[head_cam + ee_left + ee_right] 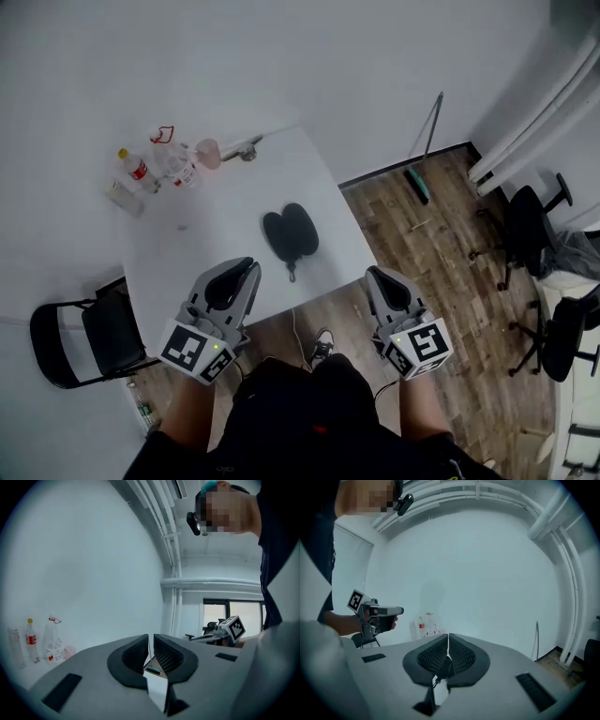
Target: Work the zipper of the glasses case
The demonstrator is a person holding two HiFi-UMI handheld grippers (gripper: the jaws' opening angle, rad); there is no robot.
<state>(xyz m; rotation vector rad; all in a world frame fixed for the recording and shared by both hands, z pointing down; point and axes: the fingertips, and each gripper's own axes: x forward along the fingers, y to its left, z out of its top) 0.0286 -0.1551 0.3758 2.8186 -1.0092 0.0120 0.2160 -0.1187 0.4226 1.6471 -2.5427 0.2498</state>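
Note:
The black glasses case lies on the white table, its two halves side by side and its zipper pull pointing at the near edge. My left gripper hangs shut over the table's near edge, left of the case and apart from it. My right gripper is shut too, just off the table's right front corner. Nothing is between either pair of jaws. In the right gripper view a dark shape shows through the gap behind the closed pads; it looks like the case.
Several plastic bottles and a pink cup stand at the table's far left. A black folding chair stands left of the table. A broom leans on the wall, and office chairs stand on the wooden floor to the right.

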